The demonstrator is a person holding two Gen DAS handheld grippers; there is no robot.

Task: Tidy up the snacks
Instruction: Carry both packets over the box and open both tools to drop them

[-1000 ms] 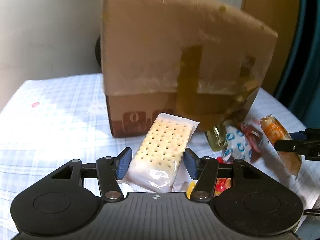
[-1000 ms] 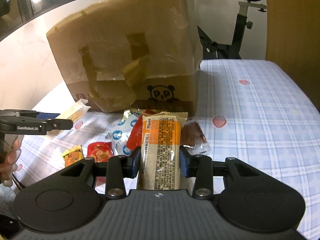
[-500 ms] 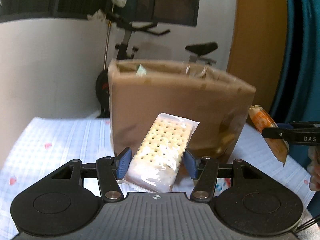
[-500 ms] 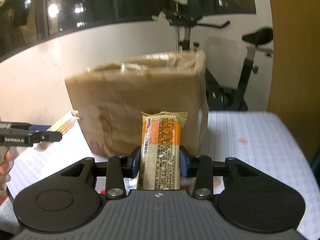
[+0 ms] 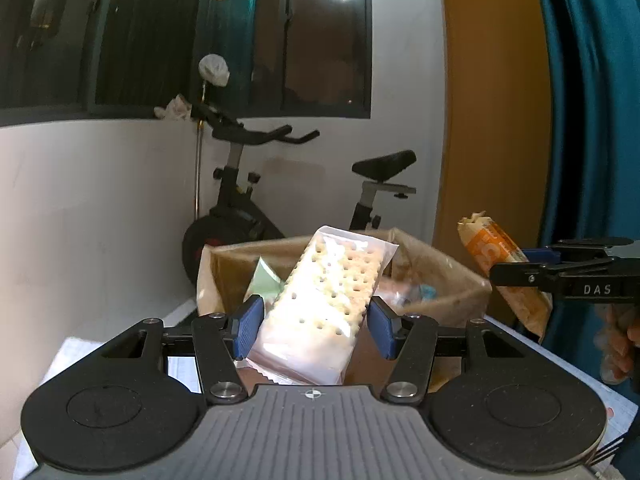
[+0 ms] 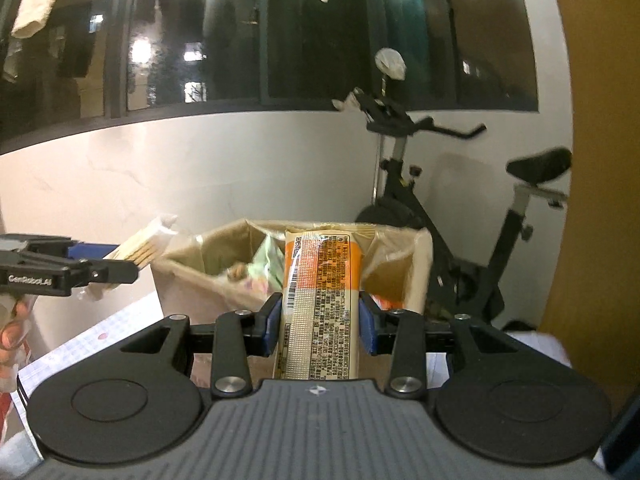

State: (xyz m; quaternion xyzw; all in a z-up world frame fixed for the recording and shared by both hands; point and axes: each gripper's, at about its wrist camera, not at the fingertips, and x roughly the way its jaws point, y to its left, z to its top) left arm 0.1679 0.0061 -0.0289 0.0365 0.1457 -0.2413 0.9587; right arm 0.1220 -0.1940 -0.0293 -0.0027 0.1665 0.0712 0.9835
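My left gripper [image 5: 316, 326] is shut on a clear-wrapped cracker pack [image 5: 320, 308] and holds it high, just in front of the open top of a cardboard box [image 5: 456, 276]. My right gripper [image 6: 319, 328] is shut on an orange snack bar [image 6: 318, 300] and holds it at the rim of the same box [image 6: 420, 264]. Several snack packets lie inside the box. The right gripper with its bar [image 5: 500, 256] shows at the right of the left wrist view. The left gripper with the crackers [image 6: 140, 246] shows at the left of the right wrist view.
An exercise bike [image 5: 240, 204] stands behind the box against a white wall, also in the right wrist view [image 6: 460, 240]. A checked tablecloth [image 6: 100, 340] covers the table under the box. A wooden panel [image 5: 488, 120] and a teal curtain [image 5: 592, 100] stand at the right.
Both grippers have risen with their snacks, from table level in front of the box to the height of its open top. The box's inside has come into view.
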